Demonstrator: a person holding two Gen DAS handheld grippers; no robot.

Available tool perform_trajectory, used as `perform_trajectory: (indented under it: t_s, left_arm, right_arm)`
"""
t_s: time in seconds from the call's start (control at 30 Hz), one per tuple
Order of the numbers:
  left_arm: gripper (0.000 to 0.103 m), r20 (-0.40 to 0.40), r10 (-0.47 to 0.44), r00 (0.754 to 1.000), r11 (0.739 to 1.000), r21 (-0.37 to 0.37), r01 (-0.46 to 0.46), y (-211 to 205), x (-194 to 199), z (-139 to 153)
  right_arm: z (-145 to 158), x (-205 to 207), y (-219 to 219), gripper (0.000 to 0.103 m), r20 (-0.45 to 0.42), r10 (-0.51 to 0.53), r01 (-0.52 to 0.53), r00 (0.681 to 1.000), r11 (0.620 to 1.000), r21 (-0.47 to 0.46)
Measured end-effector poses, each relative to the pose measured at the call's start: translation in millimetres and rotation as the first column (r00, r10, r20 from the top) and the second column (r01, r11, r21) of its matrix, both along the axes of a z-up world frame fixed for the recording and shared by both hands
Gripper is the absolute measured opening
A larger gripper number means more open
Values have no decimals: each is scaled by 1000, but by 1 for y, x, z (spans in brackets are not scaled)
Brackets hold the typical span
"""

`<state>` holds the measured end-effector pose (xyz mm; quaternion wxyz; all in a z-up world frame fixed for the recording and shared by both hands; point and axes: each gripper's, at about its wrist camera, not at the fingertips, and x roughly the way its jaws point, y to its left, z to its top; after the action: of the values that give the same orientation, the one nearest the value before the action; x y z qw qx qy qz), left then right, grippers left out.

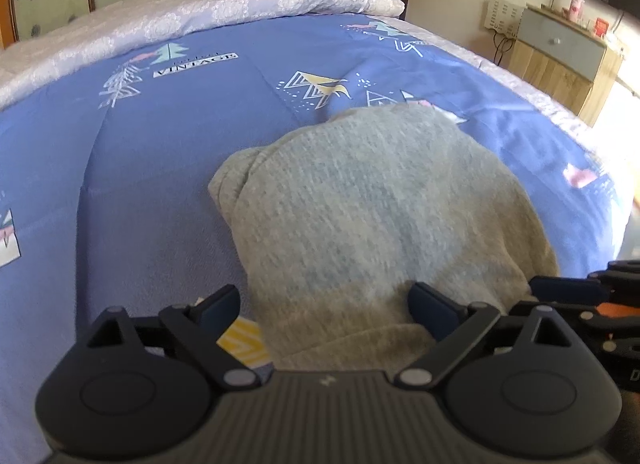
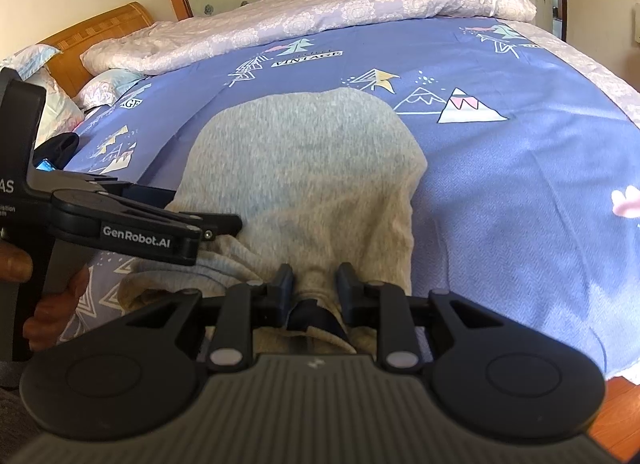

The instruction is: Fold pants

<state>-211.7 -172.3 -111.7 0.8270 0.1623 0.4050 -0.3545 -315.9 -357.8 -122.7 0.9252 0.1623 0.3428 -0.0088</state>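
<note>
Grey knit pants [image 1: 360, 204] lie folded into a compact bundle on the blue printed bedspread [image 1: 140, 184], close in front of both grippers. My left gripper [image 1: 326, 300] is wide open over the bundle's near left edge; cloth lies between the fingers but the pads do not press it. In the right wrist view the pants [image 2: 304, 168] stretch away from my right gripper [image 2: 316, 282], whose jaws stand narrow and pinch a ridge of the near edge. The left gripper [image 2: 200, 210] shows side-on at the left, and the right gripper [image 1: 580, 292] peeks in at the other view's right edge.
A lilac floral quilt [image 2: 320, 16] is rolled along the bed's far side. Pillows [image 2: 60, 112] and a wooden headboard [image 2: 100, 28] are at the left. A wooden cabinet [image 1: 560, 60] stands beyond the bed's right edge. A hand [image 2: 52, 304] holds the left gripper's handle.
</note>
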Motion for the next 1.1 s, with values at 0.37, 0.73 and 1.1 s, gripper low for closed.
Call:
perform_trajectory:
  t_s: [0.37, 0.73, 1.1]
  left_arm:
    - [98, -306, 96, 947, 939, -289, -189, 80, 56, 18]
    - [98, -519, -2, 855, 921, -333, -200, 53, 65, -34]
    - [48, -333, -68, 940, 883, -458, -99, 61, 93, 39]
  right_arm:
    - [22, -16, -64, 70, 128, -141, 115, 982, 975, 193]
    - [-49, 35, -91, 71, 15, -109, 86, 994, 853, 515]
    - [28, 81, -30, 31, 155, 77, -131, 985, 917, 377]
